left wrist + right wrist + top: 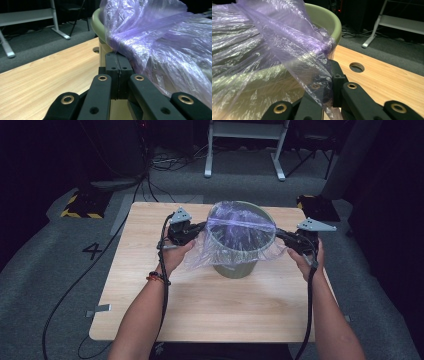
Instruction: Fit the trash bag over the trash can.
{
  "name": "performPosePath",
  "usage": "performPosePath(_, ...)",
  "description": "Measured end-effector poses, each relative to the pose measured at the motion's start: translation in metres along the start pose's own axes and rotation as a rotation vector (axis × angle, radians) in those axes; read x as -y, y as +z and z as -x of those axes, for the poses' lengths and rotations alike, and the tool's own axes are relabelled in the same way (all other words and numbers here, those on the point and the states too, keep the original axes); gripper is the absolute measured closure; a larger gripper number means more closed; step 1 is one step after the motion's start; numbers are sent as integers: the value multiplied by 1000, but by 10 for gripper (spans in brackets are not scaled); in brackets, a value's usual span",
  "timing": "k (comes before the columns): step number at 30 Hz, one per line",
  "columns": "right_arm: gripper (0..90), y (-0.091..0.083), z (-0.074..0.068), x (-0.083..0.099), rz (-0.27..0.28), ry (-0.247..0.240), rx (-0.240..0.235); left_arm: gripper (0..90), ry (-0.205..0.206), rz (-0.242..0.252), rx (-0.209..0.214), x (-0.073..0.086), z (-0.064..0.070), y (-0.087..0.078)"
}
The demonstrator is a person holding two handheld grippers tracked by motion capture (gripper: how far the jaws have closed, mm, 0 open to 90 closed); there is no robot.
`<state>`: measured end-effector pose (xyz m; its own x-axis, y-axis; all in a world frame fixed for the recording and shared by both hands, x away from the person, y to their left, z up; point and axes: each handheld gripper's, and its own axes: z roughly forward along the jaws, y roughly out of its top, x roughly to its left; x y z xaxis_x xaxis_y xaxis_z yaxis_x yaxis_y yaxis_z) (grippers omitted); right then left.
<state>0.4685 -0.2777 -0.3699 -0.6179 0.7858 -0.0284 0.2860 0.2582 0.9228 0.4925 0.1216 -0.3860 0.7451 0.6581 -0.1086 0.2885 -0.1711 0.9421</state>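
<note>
Purple plastic bag (235, 237), thin and see-through, is stretched over the mouth of an olive-green bin (235, 269) that stands on the wooden table (165, 305), a little toward twelve o'clock from the table's middle. Loose film hangs down the bin's side toward seven o'clock. At the bin's nine o'clock, the left gripper (196, 229) has its jaws pressed together, pinching the bag's edge right at the rim; in the left gripper view the black pads (117, 67) meet with no gap, the film (160, 37) running off from their tips against the bin's rim (96, 23). At three o'clock, the right gripper (284, 238) is likewise clamped on the bag's edge; in the right gripper view the film (287, 50) drapes over the closed jaws beside the rim (329, 21).
</note>
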Motion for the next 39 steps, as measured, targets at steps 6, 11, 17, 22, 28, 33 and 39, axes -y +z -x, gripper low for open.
performPosePath(6,900,-8,-9,4,8,-29,-39,900,14,-5,32,6,7,-14)
performPosePath(11,900,-23,-23,9,7,-80,-58,899,56,-15,52,13,20,-33)
performPosePath(17,856,-34,-32,10,3,-115,-20,786,87,-31,-2,11,25,-47)
performPosePath(22,672,-46,-27,1,53,-96,4,496,28,-3,-61,3,16,-61)
performPosePath(28,414,-55,-32,-12,64,-129,19,266,13,35,-32,-9,10,-79)
performPosePath(33,370,-57,-39,-24,82,-170,-4,237,71,26,-20,-24,17,-85)
performPosePath(39,672,-53,-45,-34,65,-237,-24,278,141,-1,7,-36,28,-82)
